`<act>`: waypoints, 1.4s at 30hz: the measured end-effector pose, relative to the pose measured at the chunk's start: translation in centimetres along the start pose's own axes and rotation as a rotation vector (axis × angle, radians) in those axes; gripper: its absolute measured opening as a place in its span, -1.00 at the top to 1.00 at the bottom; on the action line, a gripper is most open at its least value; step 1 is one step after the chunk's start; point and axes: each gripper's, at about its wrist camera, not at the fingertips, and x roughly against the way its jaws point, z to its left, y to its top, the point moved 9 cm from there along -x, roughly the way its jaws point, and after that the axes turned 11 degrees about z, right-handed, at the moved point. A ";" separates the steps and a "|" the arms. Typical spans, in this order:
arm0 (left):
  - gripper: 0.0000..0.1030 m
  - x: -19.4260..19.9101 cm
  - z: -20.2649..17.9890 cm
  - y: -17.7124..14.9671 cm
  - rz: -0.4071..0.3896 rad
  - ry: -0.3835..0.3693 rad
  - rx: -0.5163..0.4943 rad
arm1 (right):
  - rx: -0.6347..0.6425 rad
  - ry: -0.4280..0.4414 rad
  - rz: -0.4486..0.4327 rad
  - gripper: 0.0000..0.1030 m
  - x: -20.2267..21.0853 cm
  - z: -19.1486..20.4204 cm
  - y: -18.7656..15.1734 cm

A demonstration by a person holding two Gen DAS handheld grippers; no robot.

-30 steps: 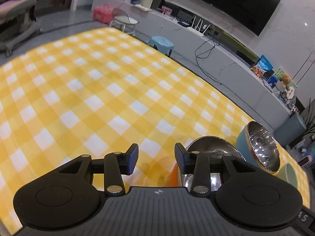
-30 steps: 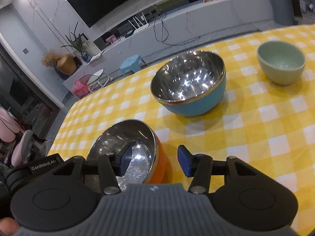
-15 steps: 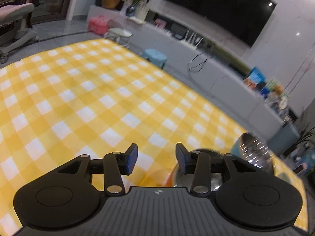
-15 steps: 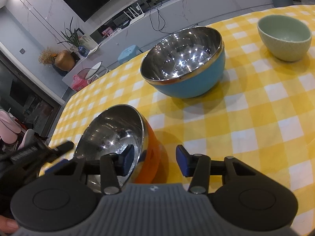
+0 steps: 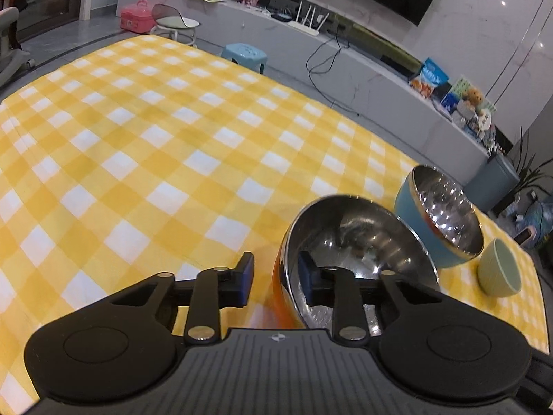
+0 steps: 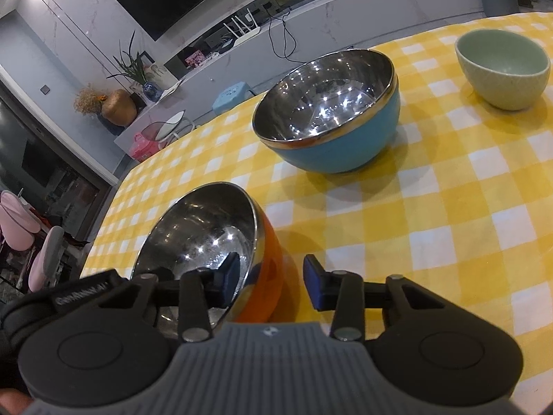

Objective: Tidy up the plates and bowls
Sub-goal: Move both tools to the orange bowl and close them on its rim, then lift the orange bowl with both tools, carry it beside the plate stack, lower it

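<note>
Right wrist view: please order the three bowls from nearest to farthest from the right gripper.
1. Orange bowl, its rim between the right gripper fingers, lower left.
2. Blue bowl, centre, farther back.
3. Green bowl, far upper right.

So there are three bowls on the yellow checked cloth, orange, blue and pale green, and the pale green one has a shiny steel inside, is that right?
Not quite. The pale green bowl is matte green inside, as the right wrist view shows. The shiny steel insides belong to the orange bowl and the blue bowl. All three do sit on the yellow checked cloth.
</note>
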 end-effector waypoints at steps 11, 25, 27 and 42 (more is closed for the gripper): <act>0.76 0.0 -0.8 -0.4 0.005 0.010 -0.050 | 0.007 0.035 0.004 0.46 0.2 0.3 -0.3; 0.82 1.7 -2.9 -1.1 -0.005 -0.012 -0.117 | -0.029 -0.022 0.013 0.69 2.2 -0.9 -0.9; 0.82 2.2 -3.7 -1.4 -0.001 -0.018 -0.129 | -0.033 -0.035 0.007 0.72 3.1 -1.2 -0.9; 0.81 6.4 -9.5 -5.8 0.069 -0.101 -0.098 | -0.122 -0.082 0.008 0.76 12.7 -4.9 -1.9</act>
